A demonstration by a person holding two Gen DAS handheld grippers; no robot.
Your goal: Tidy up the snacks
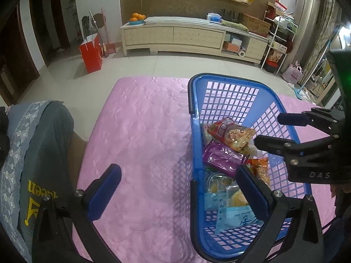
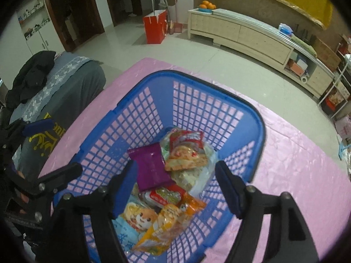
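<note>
Right gripper [image 2: 175,186]: jaws apart, empty, above blue basket [image 2: 258,120] collecting snack packets [image 2: 186,151]. Left gripper [image 1: 175,188]: spread, empty, straddling basket's near-left rim.

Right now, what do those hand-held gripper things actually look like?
Each hand-held gripper, left and right, is a black plastic frame with silver bolts and two fingers faced with dark blue pads. White letters "DAS" mark the right one's body, seen from the left camera.

Pink-covered table [image 1: 142,131], blue basket [image 1: 195,100] on it, perhaps nothing else
</note>
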